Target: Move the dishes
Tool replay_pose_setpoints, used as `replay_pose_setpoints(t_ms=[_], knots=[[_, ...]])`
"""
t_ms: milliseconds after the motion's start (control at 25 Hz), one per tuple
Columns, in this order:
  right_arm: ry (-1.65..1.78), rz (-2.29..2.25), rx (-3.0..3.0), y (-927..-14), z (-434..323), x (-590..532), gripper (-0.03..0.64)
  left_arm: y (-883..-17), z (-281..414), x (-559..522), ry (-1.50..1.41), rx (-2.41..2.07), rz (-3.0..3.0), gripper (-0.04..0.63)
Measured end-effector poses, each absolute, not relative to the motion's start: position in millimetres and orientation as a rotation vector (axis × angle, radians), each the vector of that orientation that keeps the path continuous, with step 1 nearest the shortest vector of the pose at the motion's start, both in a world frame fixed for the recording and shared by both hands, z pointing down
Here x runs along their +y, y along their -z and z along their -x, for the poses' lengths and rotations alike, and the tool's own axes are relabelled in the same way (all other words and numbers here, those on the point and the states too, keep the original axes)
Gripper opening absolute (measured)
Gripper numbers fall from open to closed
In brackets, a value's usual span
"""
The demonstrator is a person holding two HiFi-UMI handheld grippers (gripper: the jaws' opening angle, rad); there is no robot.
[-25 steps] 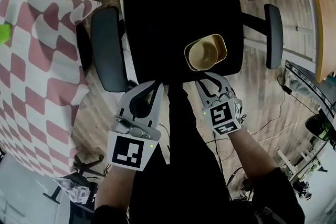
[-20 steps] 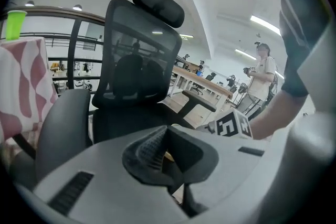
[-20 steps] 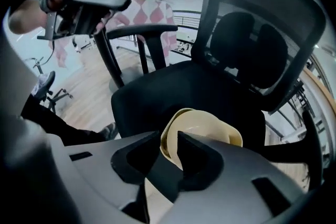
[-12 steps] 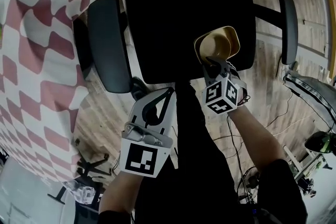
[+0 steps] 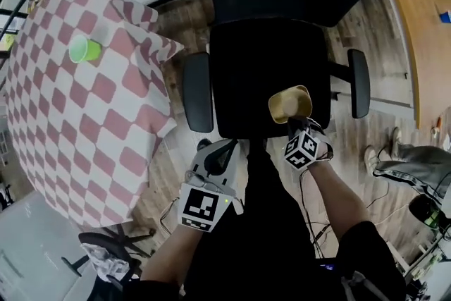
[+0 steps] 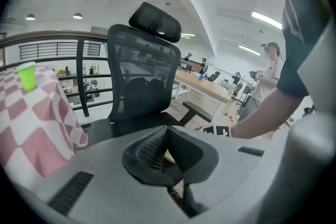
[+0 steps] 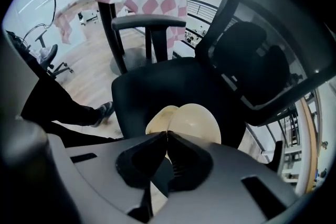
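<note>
Checked table (image 5: 91, 130): stands at the far left under a pink-and-white cloth. It is probably where the dishes are headed, since it is the only laid surface in view.
Green cup (image 5: 86, 50): upright near the table's far edge, well apart from both grippers.
Left gripper (image 5: 227, 146): held back in front of the chair's near edge. Its jaws are together with nothing between them, which keeps it clear of the other hand's work.
Office chair (image 5: 254, 67): black, and its seat serves as the shelf for the dish.
Beige bowl (image 5: 289, 103): sits on the near right part of the seat, within easy reach of the right hand.
Right gripper (image 5: 296, 123): points steeply down at the bowl's near rim. Its jaws have just been closing and now meet on that thin rim (a pinch, by the look of it, ready for lifting).
Count: one table, one cup, one chair with two armrests, and two grippers. There is one bowl for certain; whether a second nests inside it I cannot tell.
</note>
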State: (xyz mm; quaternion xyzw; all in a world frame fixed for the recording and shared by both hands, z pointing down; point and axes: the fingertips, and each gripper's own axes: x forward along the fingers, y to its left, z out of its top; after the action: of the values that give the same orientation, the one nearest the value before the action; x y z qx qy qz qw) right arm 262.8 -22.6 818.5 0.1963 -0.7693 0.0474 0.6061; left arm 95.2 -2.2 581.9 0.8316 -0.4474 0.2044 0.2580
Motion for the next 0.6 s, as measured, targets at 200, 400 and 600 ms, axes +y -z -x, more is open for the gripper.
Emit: replay_pose_setpoints(t_ms=[200, 400, 600], knots=[[0.009, -0.393, -1.881, -713, -236, -40, 0.023, -499, -83, -5, -0.495, -1.349, -2.258, 0.0], [0.094, -0.336, -2.01, -613, -198, -31, 0.024, -440, -46, 17, -0.421, -1.536, -2.196, 0.0], [0.204, -0.299, -2.103, -535, -146, -52, 0.024, -396, 8, 33, -0.347, -1.715, -2.106, 0.0]])
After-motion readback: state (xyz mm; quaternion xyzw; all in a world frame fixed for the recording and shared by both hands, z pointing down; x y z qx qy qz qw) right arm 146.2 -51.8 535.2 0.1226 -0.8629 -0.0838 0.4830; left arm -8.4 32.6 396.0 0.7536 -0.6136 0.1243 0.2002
